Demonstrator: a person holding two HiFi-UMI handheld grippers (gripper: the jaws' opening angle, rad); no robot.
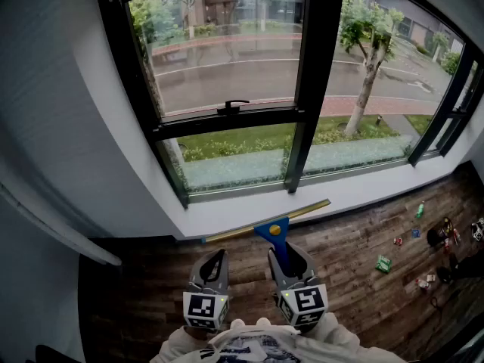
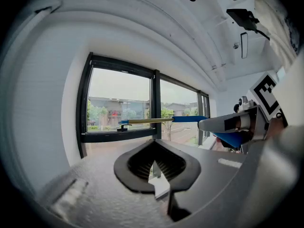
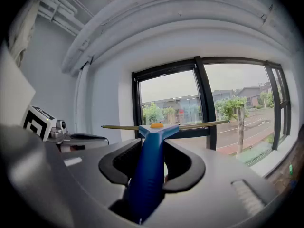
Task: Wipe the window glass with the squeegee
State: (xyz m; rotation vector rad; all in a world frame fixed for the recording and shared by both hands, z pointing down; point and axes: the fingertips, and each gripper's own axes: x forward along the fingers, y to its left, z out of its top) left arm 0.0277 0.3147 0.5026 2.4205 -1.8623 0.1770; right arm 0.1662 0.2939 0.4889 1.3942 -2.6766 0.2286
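Right tool [image 3: 151, 161]: jaws closed on the blue handle of the squeegee [image 3: 148, 175], ribbed pads pressing both sides, handle running out forward between them.
Grip point: low on the handle, well back from the blade.
Squeegee head: blue T-piece with an orange button on top; long brass-coloured blade lying crosswise, roughly level, slightly higher at its right end in the head view.
Squeegee place: held in the air over the wooden floor [image 1: 355, 248], blade along the front edge of the white sill [image 1: 363, 191], short of the window glass [image 1: 227, 51] and not touching it.
Left tool [image 2: 156, 167]: jaws brought together at the tips, nothing between them, touching nothing.
Left tool place: just beside the right tool, at its left, level with it, pointing toward the window.
Window: black frame [image 1: 314, 74], several panes, a black handle [image 1: 233, 107] on the crossbar of the left pane.
Floor, right side: small items [image 1: 383, 264] scattered near the right edge of the head view, too small to identify.
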